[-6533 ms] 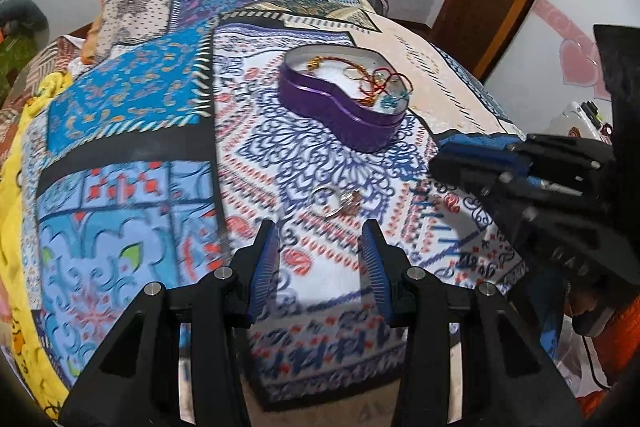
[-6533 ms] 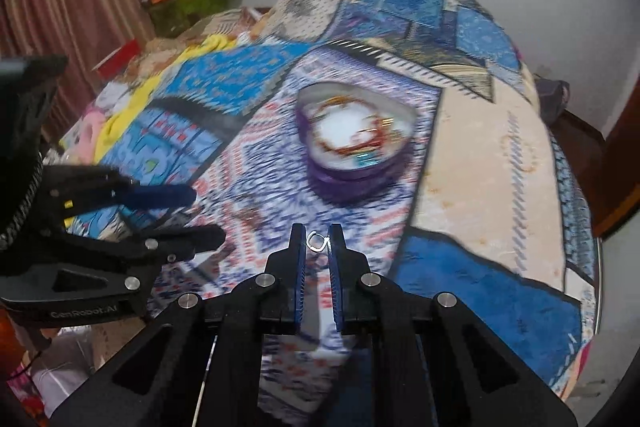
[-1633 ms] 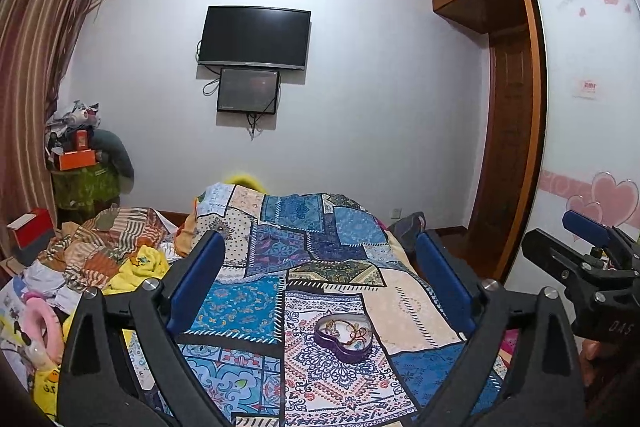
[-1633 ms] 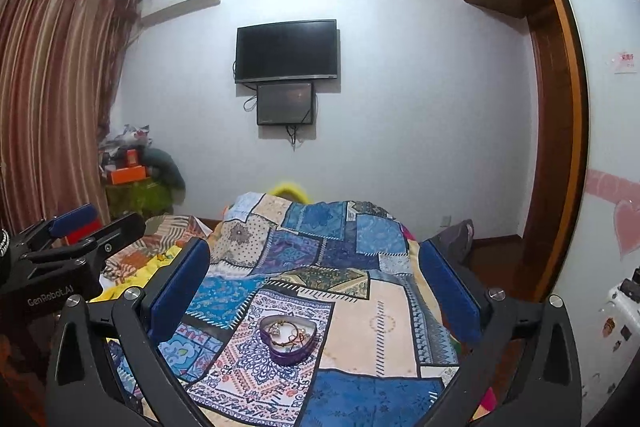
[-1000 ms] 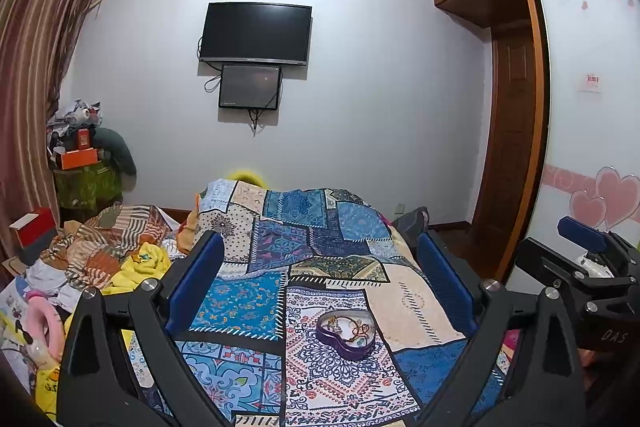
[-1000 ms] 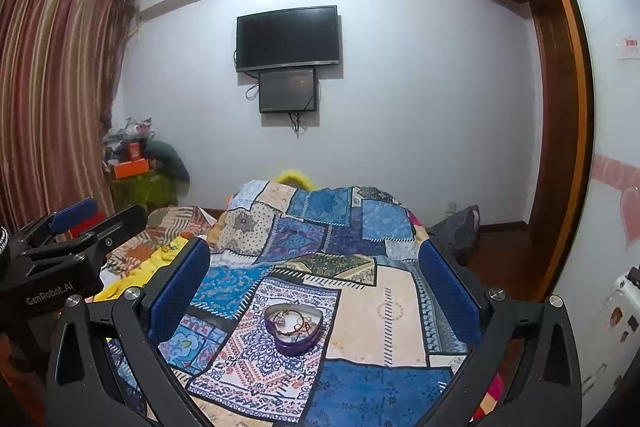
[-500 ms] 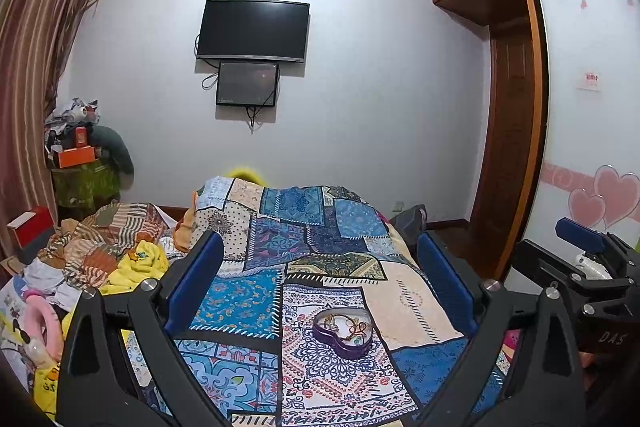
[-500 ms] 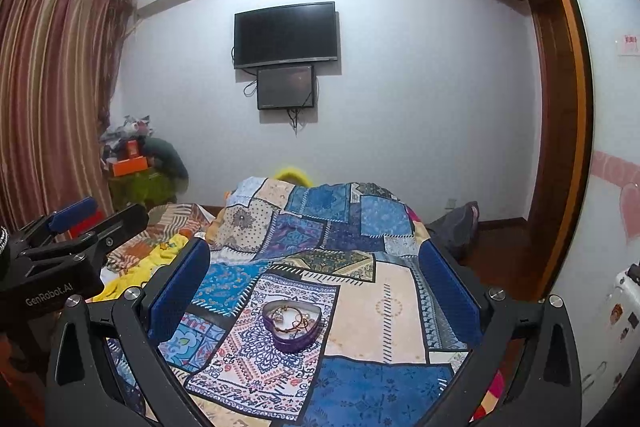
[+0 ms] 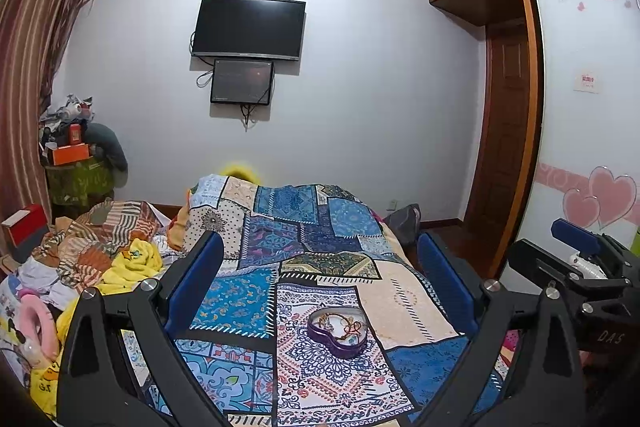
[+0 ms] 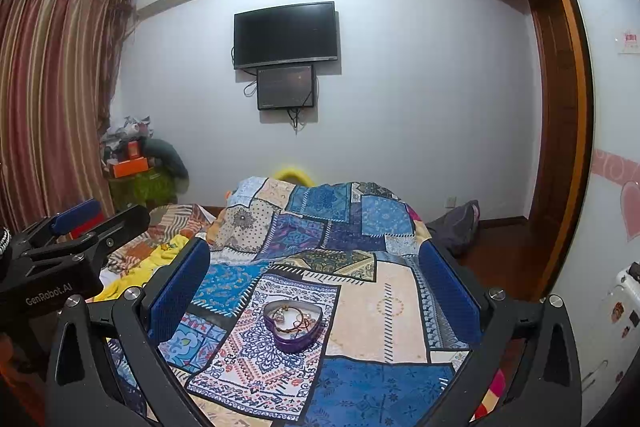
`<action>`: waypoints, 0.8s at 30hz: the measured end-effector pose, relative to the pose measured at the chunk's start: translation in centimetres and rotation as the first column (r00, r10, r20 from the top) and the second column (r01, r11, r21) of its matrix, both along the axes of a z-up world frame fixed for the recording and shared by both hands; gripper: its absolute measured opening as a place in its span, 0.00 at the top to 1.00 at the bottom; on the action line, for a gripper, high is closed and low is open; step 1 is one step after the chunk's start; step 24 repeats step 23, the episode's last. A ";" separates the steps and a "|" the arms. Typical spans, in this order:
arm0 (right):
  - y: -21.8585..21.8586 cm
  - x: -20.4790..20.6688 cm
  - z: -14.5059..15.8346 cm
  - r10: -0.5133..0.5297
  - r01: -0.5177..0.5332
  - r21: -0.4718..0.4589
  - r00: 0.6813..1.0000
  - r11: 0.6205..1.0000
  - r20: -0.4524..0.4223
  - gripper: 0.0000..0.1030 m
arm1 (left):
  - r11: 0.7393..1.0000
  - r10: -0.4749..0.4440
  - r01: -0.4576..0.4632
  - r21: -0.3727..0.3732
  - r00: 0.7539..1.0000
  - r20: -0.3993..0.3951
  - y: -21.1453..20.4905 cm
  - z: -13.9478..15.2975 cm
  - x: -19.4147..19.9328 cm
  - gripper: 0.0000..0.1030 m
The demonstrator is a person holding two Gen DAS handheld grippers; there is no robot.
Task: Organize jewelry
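A purple heart-shaped tin (image 9: pixel 338 331) lies open on the patchwork bedspread (image 9: pixel 248 297), with bracelets and other jewelry (image 9: pixel 347 327) inside. It also shows in the right wrist view (image 10: pixel 293 325). My left gripper (image 9: pixel 318 291) is wide open and empty, held high and well back from the tin. My right gripper (image 10: pixel 314 287) is also wide open and empty, at a similar distance. Each gripper shows at the edge of the other's view, the right one (image 9: pixel 580 267) and the left one (image 10: pixel 68 243).
A pile of clothes and toys (image 9: pixel 80 259) lies left of the bed. A TV (image 9: pixel 248 27) hangs on the far wall. A wooden door and wardrobe (image 9: pixel 508 147) stand on the right. A dark bag (image 10: pixel 456 223) lies on the floor.
Several seconds ago the right gripper was shut on a ring near the tin. Both grippers now stand wide open, pulled far back and up. Over the last second they barely drift.
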State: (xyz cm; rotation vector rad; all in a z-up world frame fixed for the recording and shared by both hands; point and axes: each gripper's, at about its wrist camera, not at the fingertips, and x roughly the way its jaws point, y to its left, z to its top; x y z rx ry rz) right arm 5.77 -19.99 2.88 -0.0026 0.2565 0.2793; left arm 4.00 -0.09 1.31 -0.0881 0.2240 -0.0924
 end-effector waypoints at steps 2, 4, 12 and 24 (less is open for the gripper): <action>0.0 0.0 0.0 0.000 0.000 0.001 1.000 1.000 -0.001 0.00 | 1.000 -0.004 0.004 -0.001 1.000 -0.005 0.0 0.0 0.0 0.05; 0.0 0.0 0.1 0.002 -0.002 0.002 1.000 1.000 -0.002 0.00 | 1.000 -0.007 0.007 0.001 1.000 -0.010 0.0 0.0 0.1 0.05; 0.1 0.2 0.0 -0.002 0.002 0.003 1.000 1.000 -0.004 0.00 | 1.000 -0.008 0.008 0.012 1.000 -0.010 0.0 -0.1 0.1 0.05; 0.0 1.1 -0.6 -0.006 0.006 0.006 0.999 1.000 -0.031 0.00 | 1.000 -0.008 0.008 0.018 1.000 -0.015 -0.2 -0.4 0.8 0.05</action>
